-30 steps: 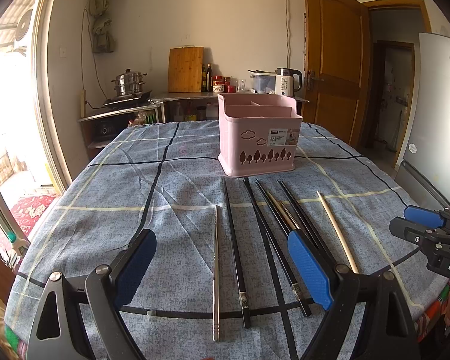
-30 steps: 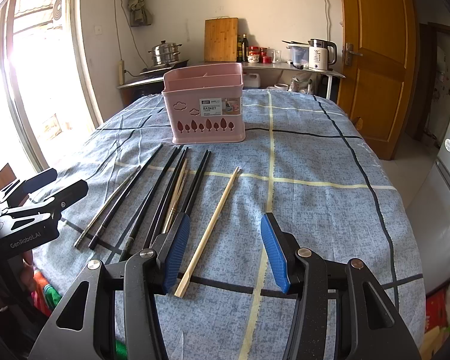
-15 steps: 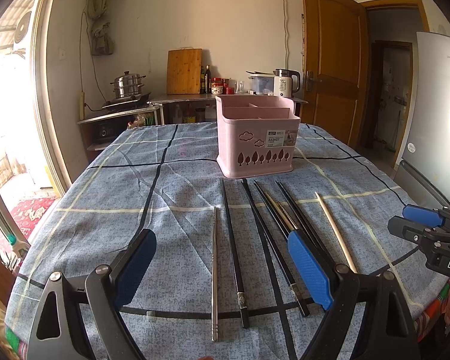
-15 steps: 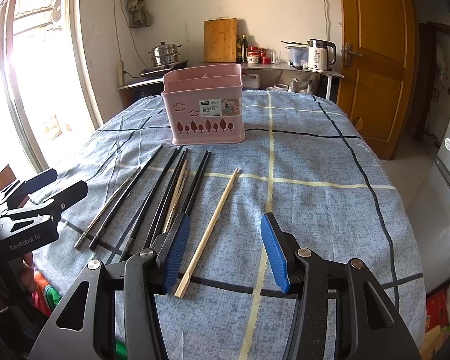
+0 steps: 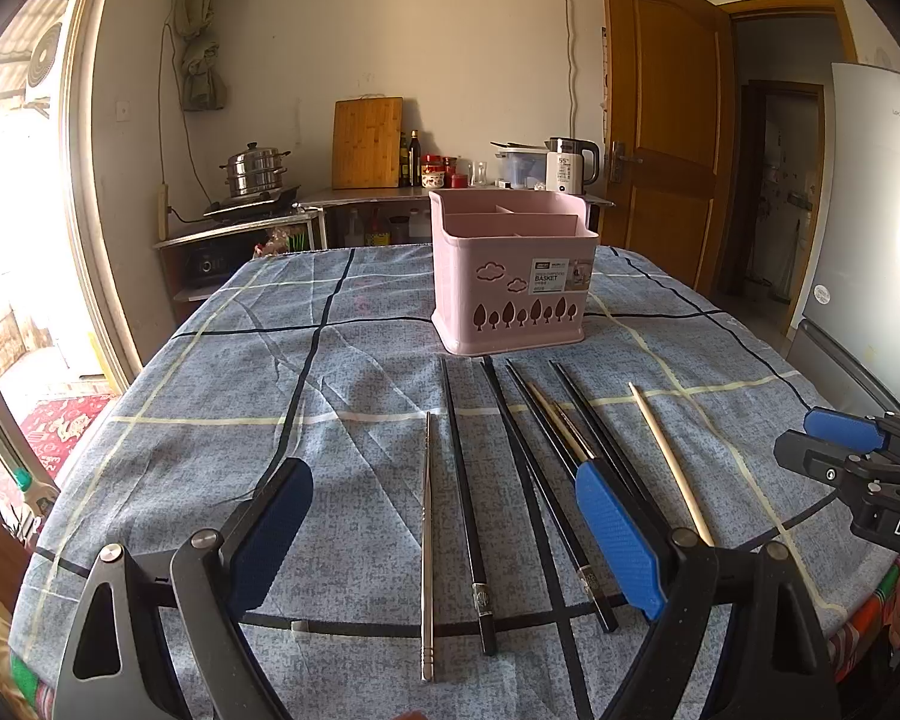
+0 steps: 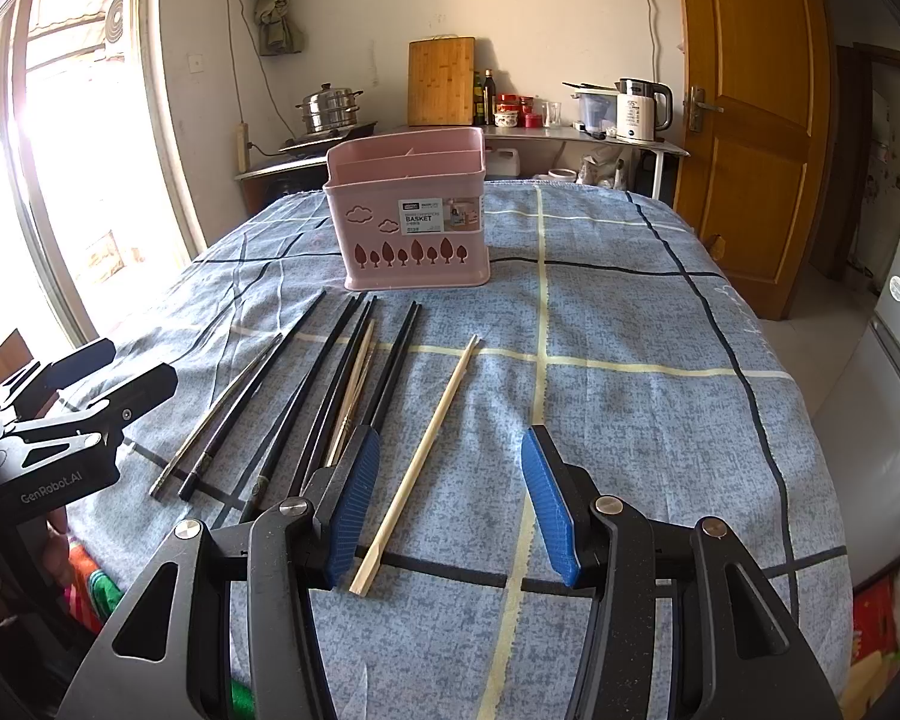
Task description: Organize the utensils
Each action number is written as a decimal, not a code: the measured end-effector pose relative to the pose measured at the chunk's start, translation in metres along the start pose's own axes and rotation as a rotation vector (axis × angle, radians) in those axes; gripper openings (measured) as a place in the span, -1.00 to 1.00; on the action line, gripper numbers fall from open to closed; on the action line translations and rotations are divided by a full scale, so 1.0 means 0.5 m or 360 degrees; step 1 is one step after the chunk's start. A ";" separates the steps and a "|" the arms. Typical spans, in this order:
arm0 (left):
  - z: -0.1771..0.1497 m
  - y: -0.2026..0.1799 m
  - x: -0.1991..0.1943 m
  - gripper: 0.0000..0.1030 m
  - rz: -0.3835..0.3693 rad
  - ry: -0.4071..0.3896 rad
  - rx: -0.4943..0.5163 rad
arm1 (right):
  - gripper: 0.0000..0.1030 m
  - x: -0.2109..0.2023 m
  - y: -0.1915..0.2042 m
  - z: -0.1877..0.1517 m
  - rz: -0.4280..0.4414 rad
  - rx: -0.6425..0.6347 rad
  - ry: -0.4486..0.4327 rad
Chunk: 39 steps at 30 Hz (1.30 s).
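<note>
A pink utensil basket (image 5: 513, 282) (image 6: 413, 222) stands upright on the blue checked tablecloth (image 5: 210, 420) (image 6: 630, 312). In front of it lie several chopsticks side by side: a metal one (image 5: 427, 540) (image 6: 216, 414), several black ones (image 5: 468, 510) (image 6: 330, 384), thin brown ones (image 5: 561, 420) (image 6: 357, 378) and a pale wooden one (image 5: 669, 462) (image 6: 420, 462). My left gripper (image 5: 444, 528) is open and empty above the near ends of the metal and black chopsticks. My right gripper (image 6: 450, 498) is open and empty over the pale wooden chopstick's near end.
The table's near edge runs just below both grippers. Behind the table a counter holds a cutting board (image 5: 367, 143), a steamer pot (image 5: 257, 171) and a kettle (image 5: 570, 165). A wooden door (image 6: 750, 120) is at the right, a window at the left.
The left wrist view has shifted slightly, the basket sitting a little lower and left. Both grippers stay open; the chopsticks have not moved.
</note>
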<state>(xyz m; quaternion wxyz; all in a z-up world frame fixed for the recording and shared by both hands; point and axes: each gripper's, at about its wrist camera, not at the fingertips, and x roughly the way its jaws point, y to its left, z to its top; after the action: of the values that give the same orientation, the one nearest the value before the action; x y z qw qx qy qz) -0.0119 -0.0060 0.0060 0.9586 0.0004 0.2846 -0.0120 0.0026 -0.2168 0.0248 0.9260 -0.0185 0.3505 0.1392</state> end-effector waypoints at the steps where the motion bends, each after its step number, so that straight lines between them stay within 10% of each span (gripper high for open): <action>1: 0.000 0.000 0.001 0.74 0.0001 0.0000 0.0000 | -0.02 0.001 0.000 -0.001 0.0000 0.0000 -0.0002; 23: -0.005 0.002 0.012 0.74 -0.0030 0.0025 0.0009 | -0.02 0.004 -0.001 0.003 0.0003 0.0002 0.0010; 39: 0.012 0.069 0.172 0.64 0.0014 0.0409 -0.0016 | -0.02 0.104 -0.005 0.038 0.0004 0.0028 0.0120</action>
<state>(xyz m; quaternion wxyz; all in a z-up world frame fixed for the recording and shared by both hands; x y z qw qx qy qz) 0.0641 0.0263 -0.0359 0.9142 -0.0016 0.4051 -0.0063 0.0528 -0.2040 0.0049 0.9121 -0.0152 0.3863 0.1365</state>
